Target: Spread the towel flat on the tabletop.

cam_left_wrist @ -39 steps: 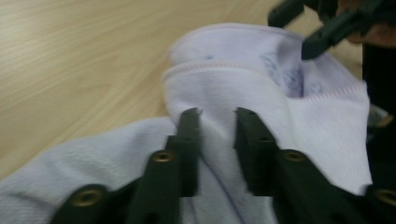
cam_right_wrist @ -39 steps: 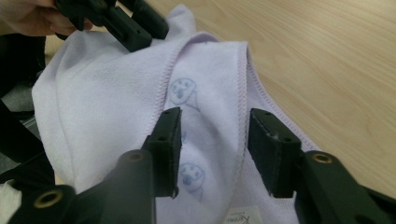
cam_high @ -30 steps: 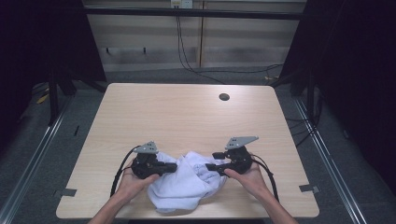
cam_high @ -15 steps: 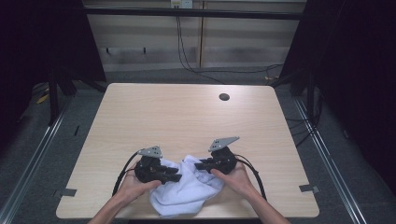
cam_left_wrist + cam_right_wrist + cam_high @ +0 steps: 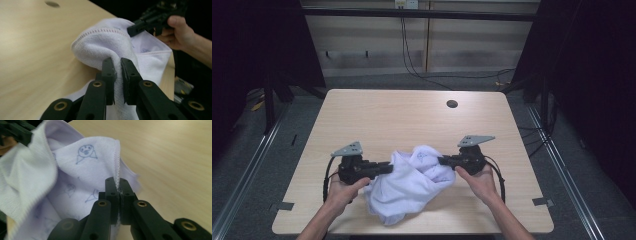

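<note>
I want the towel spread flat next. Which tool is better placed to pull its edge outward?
Right. The right tool pinches the towel's stitched hem, while the left tool clamps a thick bunched fold.

The table (image 5: 387,120) is light wood with rounded corners. 1 small dark round hole (image 5: 452,104) sits near its far edge, right of the middle; in the left gripper view the hole (image 5: 52,4) shows at the top. 2 strips of grey tape, 1 (image 5: 281,206) at the near left edge and 1 (image 5: 542,201) at the near right. Beyond the table, dark cables (image 5: 412,55) hang down a pale slatted wall (image 5: 472,45) to the grey floor (image 5: 272,150). Metal rails (image 5: 562,175) run along both sides.
</note>
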Demonstrator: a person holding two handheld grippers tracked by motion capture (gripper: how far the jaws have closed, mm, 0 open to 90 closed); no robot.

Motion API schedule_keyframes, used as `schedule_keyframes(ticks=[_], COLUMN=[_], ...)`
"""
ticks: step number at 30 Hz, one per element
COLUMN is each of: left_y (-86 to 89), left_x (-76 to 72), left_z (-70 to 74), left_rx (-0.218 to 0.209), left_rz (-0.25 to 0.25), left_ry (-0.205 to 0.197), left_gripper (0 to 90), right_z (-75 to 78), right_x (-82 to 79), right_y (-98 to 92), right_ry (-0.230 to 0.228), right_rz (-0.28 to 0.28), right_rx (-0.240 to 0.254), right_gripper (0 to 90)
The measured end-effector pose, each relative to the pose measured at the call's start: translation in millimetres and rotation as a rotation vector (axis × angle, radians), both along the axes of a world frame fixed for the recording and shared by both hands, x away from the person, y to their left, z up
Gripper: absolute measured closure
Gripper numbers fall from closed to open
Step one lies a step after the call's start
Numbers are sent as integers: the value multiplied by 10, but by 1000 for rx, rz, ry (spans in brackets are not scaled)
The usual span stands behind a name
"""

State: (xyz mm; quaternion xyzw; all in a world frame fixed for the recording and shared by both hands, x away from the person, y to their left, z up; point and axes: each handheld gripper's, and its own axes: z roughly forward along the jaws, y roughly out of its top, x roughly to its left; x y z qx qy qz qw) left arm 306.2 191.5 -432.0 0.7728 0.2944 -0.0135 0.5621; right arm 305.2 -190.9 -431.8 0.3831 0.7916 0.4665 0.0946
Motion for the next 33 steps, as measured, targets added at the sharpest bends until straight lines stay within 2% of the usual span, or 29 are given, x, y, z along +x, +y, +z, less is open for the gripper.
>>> schedule_keyframes(ticks=[1,3,4,5,6,8,9,10,11,12,16,19,20,21,23,25,26,28,30,33], left_y=[82,143,143,171,198,236,240,240,232,231,258,257,257,244,228,214,179,141,120,42], left_x=[25,56,56,75,99,209,252,252,354,412,629,671,671,688,711,717,697,665,648,596], left_z=[76,157,157,207,262,463,543,543,714,799,1104,1292,1292,1389,1479,1527,1603,1618,1603,1411], left_rx=[3,5,5,8,-4,-3,-11,-11,-6,1,-21,-51,-51,-59,-68,-72,-66,-51,-42,-18], left_rz=[36,67,67,84,95,135,149,149,182,204,264,281,281,286,289,288,290,276,268,239], left_ry=[-24,-40,-40,-57,-66,-115,-127,-127,-163,-177,-221,-250,-250,-265,-291,-302,-337,-351,-350,-329], left_gripper=[824,826,826,826,827,828,828,829,829,829,829,829,830,830,830,830,828,828,828,827], right_z=[37,125,125,174,292,432,511,511,676,757,1077,1314,1314,1446,1552,1642,1675,1699,1686,1492], right_x=[26,69,69,95,132,182,208,208,266,304,497,606,606,670,716,735,724,684,670,599], right_y=[-67,-177,-177,-223,-293,-333,-333,-333,-297,-278,-229,-212,-212,-222,-248,-260,-263,-290,-314,-390], right_ry=[-3,-14,-14,-16,-36,-56,-68,-68,-102,-123,-164,-200,-200,-215,-235,-272,-293,-318,-320,-297], right_rz=[-18,-74,-74,-89,-135,-166,-178,-178,-194,-202,-230,-248,-248,-263,-279,-298,-313,-330,-325,-326], right_rx=[8,8,8,19,38,62,69,69,72,68,71,83,83,86,105,112,115,127,129,101], right_gripper=[878,878,878,878,878,878,878,878,878,878,877,878,878,880,880,881,881,881,881,879])
